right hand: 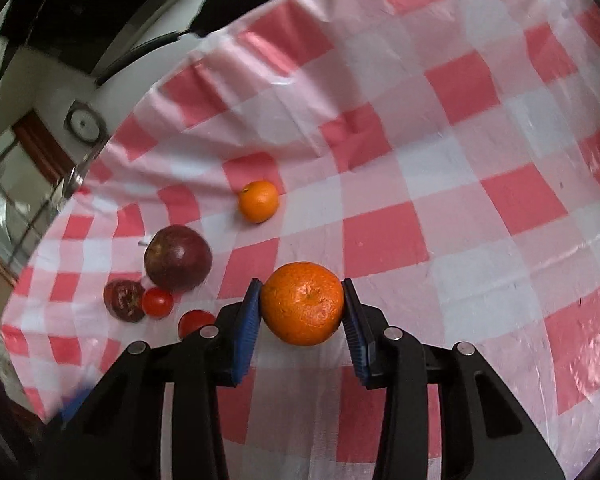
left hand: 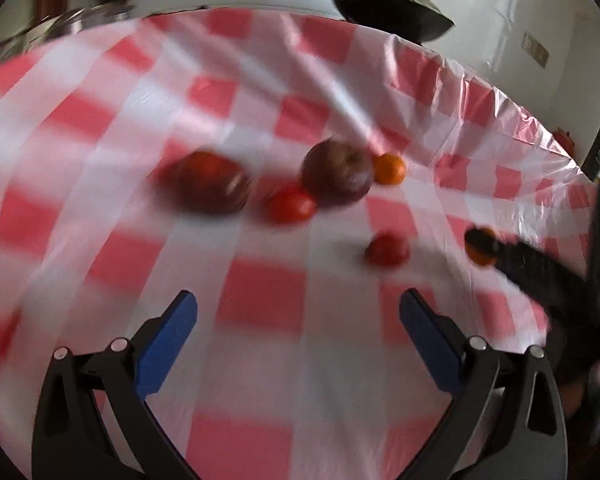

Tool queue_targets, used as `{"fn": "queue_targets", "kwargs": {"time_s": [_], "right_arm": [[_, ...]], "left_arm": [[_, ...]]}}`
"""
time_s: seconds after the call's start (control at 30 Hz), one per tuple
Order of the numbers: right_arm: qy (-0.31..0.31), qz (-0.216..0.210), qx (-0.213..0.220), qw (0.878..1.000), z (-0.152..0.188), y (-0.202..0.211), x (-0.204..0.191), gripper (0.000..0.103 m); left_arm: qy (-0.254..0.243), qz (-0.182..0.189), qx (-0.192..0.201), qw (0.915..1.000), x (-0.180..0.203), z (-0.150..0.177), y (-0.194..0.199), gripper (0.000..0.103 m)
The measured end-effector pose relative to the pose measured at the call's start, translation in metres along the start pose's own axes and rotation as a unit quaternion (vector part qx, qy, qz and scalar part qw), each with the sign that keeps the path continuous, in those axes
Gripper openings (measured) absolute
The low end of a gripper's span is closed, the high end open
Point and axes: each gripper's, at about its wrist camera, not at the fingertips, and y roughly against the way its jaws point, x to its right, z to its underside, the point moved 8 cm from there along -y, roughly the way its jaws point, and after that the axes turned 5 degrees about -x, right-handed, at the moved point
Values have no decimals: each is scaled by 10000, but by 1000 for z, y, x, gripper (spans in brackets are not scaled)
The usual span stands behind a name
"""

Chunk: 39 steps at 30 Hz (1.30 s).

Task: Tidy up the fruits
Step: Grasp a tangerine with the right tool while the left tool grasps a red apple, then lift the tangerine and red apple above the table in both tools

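My right gripper [right hand: 302,304] is shut on an orange [right hand: 302,303], its blue pads pressed on both sides. A smaller orange [right hand: 259,201] lies farther back on the red-and-white checked cloth [right hand: 440,184]. Left of it sit a large dark purple fruit [right hand: 178,258], a smaller dark fruit [right hand: 123,301] and two red tomatoes [right hand: 157,302] [right hand: 195,322]. In the blurred left wrist view my left gripper [left hand: 298,312] stands open over bare cloth, short of the same fruits: dark fruits [left hand: 212,188] [left hand: 337,174], tomatoes [left hand: 291,204] [left hand: 387,249], the small orange [left hand: 389,169]. The right gripper [left hand: 540,268] with the held orange [left hand: 480,246] shows at right.
A black pan [left hand: 392,8] sits beyond the table's far edge. A metal-rimmed round thing [left hand: 52,26] shows at the back left. The cloth's crinkled edge [left hand: 512,104] runs along the right side. A window and a round dial [right hand: 82,122] lie past the table in the right wrist view.
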Motion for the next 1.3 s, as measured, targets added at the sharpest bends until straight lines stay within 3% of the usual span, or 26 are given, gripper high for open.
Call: {"fn": "queue_targets", "kwargs": {"time_s": [0.17,0.23,0.4,0.43,0.5,0.57,0.67,0.83,0.93,1.07,1.3], "right_arm": [[-59,-81,61,9999,-1,3,1,39],[-63,-115,61,9999,0,4,1,39],[-40,-170,44,9998,0,3,1,39],[-42,-174,46,9998,0,3,0,39],[-33,-181,32,9998,1,2,0,39],[-34,-180,29,9998,1,2,0,39],[-44,-183,37,9998,0,3,0,39],[-66,-191,52,9998,0,3,1,39],[-73,-195,58,9998,0,4,1,39],[-77,-189,59,9998,0,4,1,39],[-80,-170,41,9998,0,3,1,39]], "left_arm": [[-330,-175,-292,9989,20,-64,-48,101],[-311,-145,-559,9978,24,-78,-71,101],[-581,-533,-1015,9917,28,-86,-117,101],[-716,-705,-971,9902,30,-85,-121,95],[-930,-884,-903,9876,34,-83,-123,71],[-930,-662,-831,9900,40,-82,-120,66],[-908,-654,-477,9926,42,-80,-104,66],[-406,-65,237,9989,40,-72,-45,66],[-229,31,534,9983,32,-54,-5,66],[74,-13,496,9987,10,-10,35,66],[617,-246,368,9971,-37,75,70,66]]}}
